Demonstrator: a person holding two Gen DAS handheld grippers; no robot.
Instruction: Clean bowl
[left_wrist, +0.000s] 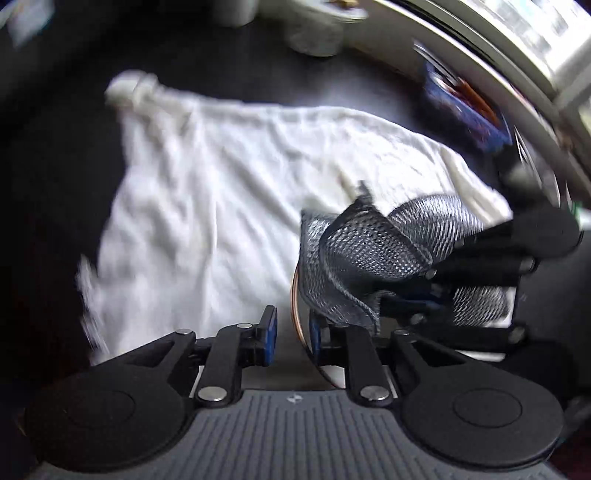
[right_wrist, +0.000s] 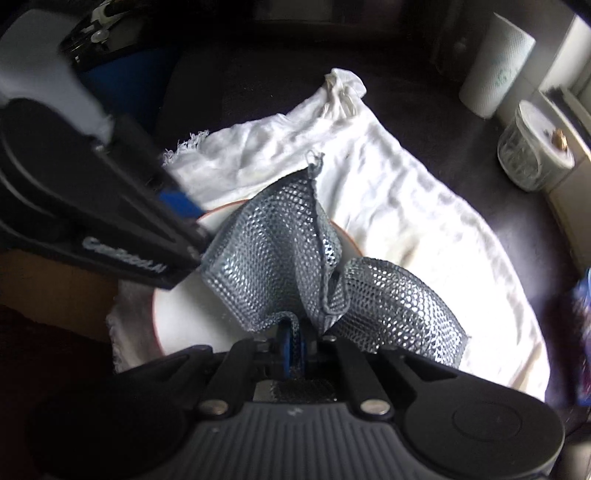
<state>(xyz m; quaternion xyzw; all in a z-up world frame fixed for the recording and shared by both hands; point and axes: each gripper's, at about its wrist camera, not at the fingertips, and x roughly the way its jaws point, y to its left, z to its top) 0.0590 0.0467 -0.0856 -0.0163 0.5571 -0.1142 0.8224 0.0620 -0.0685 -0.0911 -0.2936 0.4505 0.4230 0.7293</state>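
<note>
A: Item one, right gripper (right_wrist: 291, 349). Condition?

B: Blue pads pressed together on a fold of the silver mesh scrubbing cloth (right_wrist: 295, 258). The cloth fans up and outward from the pinch, one lobe over the bowl, one trailing right onto the white towel (right_wrist: 424, 221).

A: Reason for that hold?

B: My judgement: a pinch at one edge leaves most of the mesh free to drag across the surface being scrubbed.

A: Item two, left gripper (left_wrist: 293, 332).

B: Jaws slightly apart, straddling the bowl's rim. The copper-coloured edge runs through the gap, beside the right pad. Whether either pad presses on it, I cannot tell; it reads as a loose bracket, not a clamp.

A: Purpose?

B: Probably to stop the bowl sliding while the other hand scrubs.

A: Item three, bowl (right_wrist: 192, 314).

B: White, thin reddish rim. Sits on the towel at its near left end, just ahead of both grippers. Mouth faces up, slightly toward the cameras; being round, it has no long axis to record. Its far part is covered by mesh.

A: Surroundings?

B: Towel spread on a dark counter (right_wrist: 424, 110), its long side running away to the right. Beyond it, well apart, a paper towel roll (right_wrist: 496, 66) and a clear lidded jar (right_wrist: 532, 151).
</note>
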